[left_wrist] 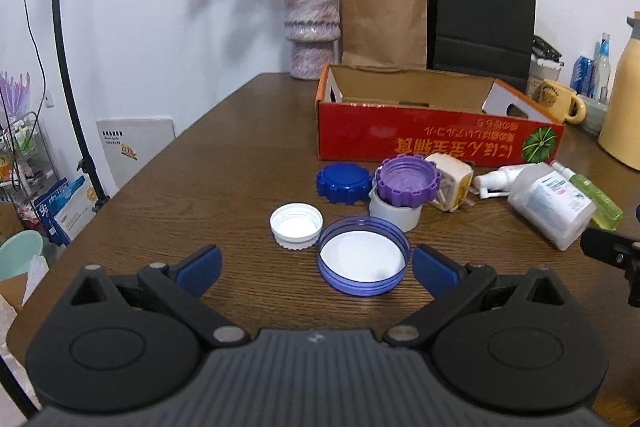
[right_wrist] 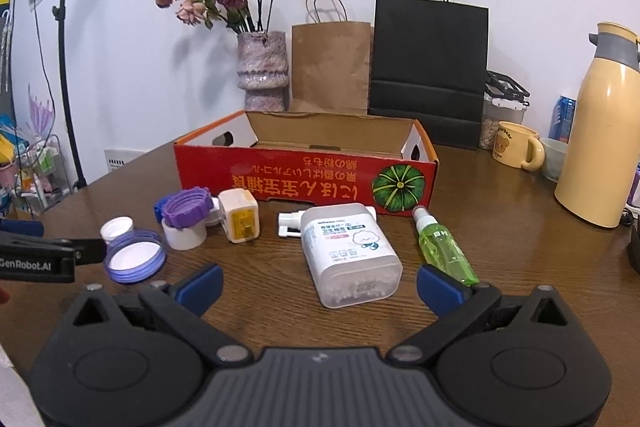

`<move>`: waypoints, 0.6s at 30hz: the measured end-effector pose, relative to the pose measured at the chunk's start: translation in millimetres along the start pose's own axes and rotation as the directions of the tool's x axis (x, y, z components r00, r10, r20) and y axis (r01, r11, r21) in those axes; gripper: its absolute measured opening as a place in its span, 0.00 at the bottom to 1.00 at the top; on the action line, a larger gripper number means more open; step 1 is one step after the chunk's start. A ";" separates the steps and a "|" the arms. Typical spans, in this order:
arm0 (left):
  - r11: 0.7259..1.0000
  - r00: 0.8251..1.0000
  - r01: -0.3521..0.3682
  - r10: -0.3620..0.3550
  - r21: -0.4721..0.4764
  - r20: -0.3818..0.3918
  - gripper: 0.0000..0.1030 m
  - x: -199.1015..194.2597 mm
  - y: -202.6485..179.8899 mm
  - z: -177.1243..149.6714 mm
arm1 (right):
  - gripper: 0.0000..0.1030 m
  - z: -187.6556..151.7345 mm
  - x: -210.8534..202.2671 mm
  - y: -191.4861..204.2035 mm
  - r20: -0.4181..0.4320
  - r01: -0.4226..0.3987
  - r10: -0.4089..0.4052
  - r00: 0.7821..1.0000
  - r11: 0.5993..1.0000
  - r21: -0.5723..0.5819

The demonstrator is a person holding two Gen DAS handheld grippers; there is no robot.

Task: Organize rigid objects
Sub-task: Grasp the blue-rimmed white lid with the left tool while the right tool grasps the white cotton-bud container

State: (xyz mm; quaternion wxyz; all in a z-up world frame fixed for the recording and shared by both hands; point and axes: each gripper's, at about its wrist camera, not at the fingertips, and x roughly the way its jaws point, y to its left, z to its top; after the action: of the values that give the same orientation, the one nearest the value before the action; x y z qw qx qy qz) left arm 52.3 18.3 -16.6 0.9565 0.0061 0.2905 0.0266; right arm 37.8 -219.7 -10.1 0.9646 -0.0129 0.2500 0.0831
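Note:
My left gripper (left_wrist: 316, 269) is open just above the table, its right finger close beside a blue-rimmed lid (left_wrist: 364, 255). Behind that lid lie a white cap (left_wrist: 296, 225), a dark blue cap (left_wrist: 344, 182) and a purple cap (left_wrist: 407, 183) resting on a white cylinder (left_wrist: 394, 213). A red cardboard box (left_wrist: 436, 131) stands open at the back. My right gripper (right_wrist: 320, 285) is open too, with a clear plastic cotton-swab box (right_wrist: 350, 255) lying on the table between and beyond its fingers. A green spray bottle (right_wrist: 442, 247), a white nozzle (right_wrist: 290, 221) and a cream charger block (right_wrist: 240, 215) lie near the red cardboard box (right_wrist: 304, 179).
A vase of dried flowers (right_wrist: 262, 71), a brown paper bag (right_wrist: 330, 67) and a black bag (right_wrist: 430, 67) line the wall. A yellow mug (right_wrist: 516, 145) and a cream thermos (right_wrist: 600, 135) stand at the right. The table edge (left_wrist: 132, 183) drops off at the left.

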 end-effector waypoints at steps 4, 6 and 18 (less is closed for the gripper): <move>1.000 1.000 0.007 -0.008 -0.006 -0.030 1.00 14.3 -1.6 -0.2 | 1.00 3.3 13.4 -2.8 -0.014 0.006 -0.006 1.000 1.000 -0.010; 1.000 0.999 0.013 -0.013 -0.008 -0.041 1.00 20.4 -3.3 0.4 | 1.00 5.5 21.2 -4.8 -0.021 0.012 -0.012 1.000 1.000 -0.013; 1.000 0.995 0.016 -0.017 -0.010 -0.094 1.00 49.5 -16.8 3.7 | 1.00 18.0 64.8 -20.0 -0.066 0.025 -0.027 0.997 0.999 -0.020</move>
State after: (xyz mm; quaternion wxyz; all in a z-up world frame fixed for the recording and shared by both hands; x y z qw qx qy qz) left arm 96.3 4.2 -41.5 0.9420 -0.0019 0.3351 0.0202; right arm 105.6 -228.2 -26.1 0.9566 -0.0281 0.2808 0.0724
